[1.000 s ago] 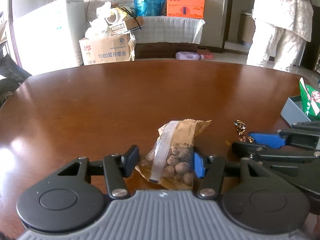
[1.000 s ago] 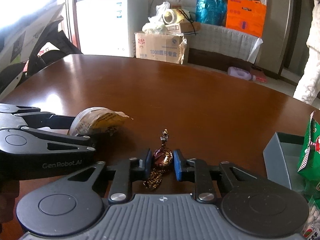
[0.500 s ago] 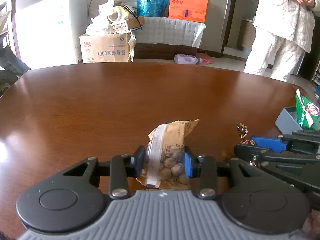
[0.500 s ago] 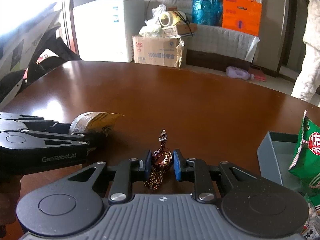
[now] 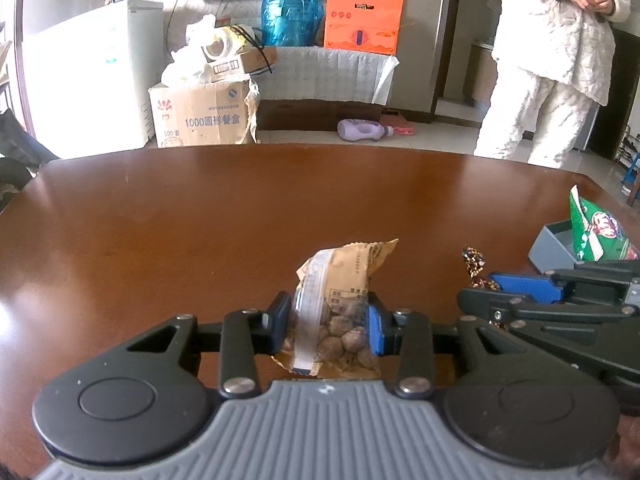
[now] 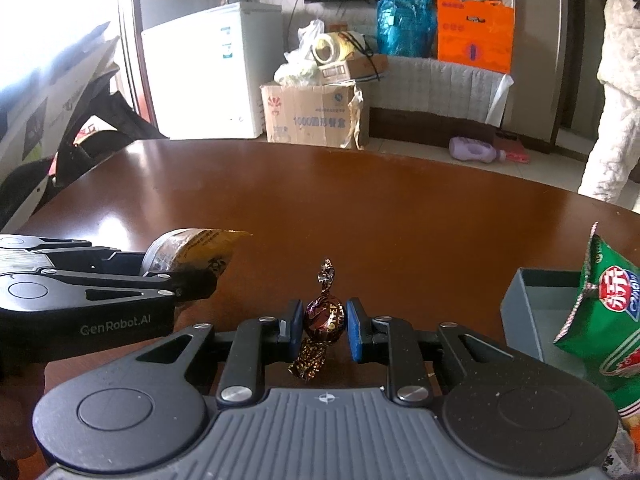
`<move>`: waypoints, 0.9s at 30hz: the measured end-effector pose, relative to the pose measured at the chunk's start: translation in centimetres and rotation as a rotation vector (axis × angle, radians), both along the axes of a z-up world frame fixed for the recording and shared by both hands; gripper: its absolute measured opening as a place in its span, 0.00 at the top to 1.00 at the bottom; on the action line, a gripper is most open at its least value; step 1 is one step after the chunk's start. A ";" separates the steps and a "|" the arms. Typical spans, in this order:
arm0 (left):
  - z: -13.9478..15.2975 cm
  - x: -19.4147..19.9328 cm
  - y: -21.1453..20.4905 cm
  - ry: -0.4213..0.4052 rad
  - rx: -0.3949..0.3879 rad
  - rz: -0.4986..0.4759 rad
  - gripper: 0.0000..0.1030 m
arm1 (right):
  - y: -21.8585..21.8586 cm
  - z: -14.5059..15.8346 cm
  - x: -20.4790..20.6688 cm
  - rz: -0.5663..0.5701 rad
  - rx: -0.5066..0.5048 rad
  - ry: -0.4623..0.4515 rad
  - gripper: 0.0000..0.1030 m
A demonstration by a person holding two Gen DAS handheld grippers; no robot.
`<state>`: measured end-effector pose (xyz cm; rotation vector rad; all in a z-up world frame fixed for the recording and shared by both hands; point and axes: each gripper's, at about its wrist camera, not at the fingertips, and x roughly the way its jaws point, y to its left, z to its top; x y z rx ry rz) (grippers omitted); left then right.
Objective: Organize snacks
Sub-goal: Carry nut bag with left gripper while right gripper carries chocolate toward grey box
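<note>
My left gripper (image 5: 328,328) is shut on a tan bag of nuts (image 5: 340,304) with a clear window, held just above the brown table (image 5: 240,216). The same bag (image 6: 192,252) pokes out of the left gripper (image 6: 188,276) at the left of the right wrist view. My right gripper (image 6: 323,328) is shut on a brown foil-wrapped candy (image 6: 324,318), its twisted end pointing up. In the left wrist view the right gripper (image 5: 488,292) lies at the right with the candy's twist (image 5: 474,260) showing above it.
A grey box (image 6: 532,312) stands at the table's right edge with a green snack bag (image 6: 612,304) in it; both also show as the box (image 5: 554,244) and bag (image 5: 596,228). A person in white (image 5: 556,48) stands beyond the table. Cardboard boxes (image 5: 204,116) sit on the floor.
My left gripper's jaws closed in on the nut bag and lifted it slightly off the table. The right gripper kept its hold on the candy.
</note>
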<state>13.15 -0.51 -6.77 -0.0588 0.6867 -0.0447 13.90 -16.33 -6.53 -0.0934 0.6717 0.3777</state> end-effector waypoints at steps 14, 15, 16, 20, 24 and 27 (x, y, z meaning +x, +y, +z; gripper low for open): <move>1.7 -0.4 -1.4 -0.014 0.006 -0.017 0.65 | -2.2 1.8 -1.5 -0.019 0.058 -0.017 0.76; 1.8 -0.5 -1.5 -0.015 0.005 -0.019 0.65 | -2.2 2.0 -1.6 -0.019 0.063 -0.018 0.76; 1.9 -0.6 -1.6 -0.015 0.005 -0.021 0.65 | -2.4 2.2 -1.8 -0.019 0.072 -0.020 0.76; 2.5 -0.8 -2.0 -0.024 0.004 -0.028 0.65 | -3.3 3.3 -2.5 -0.032 0.135 -0.035 0.76; 3.0 -1.1 -2.1 -0.029 0.002 -0.030 0.65 | -4.1 4.1 -3.3 -0.033 0.156 -0.051 0.76; 3.3 -1.3 -1.9 -0.035 0.002 -0.036 0.65 | -4.4 4.7 -3.5 -0.034 0.159 -0.059 0.76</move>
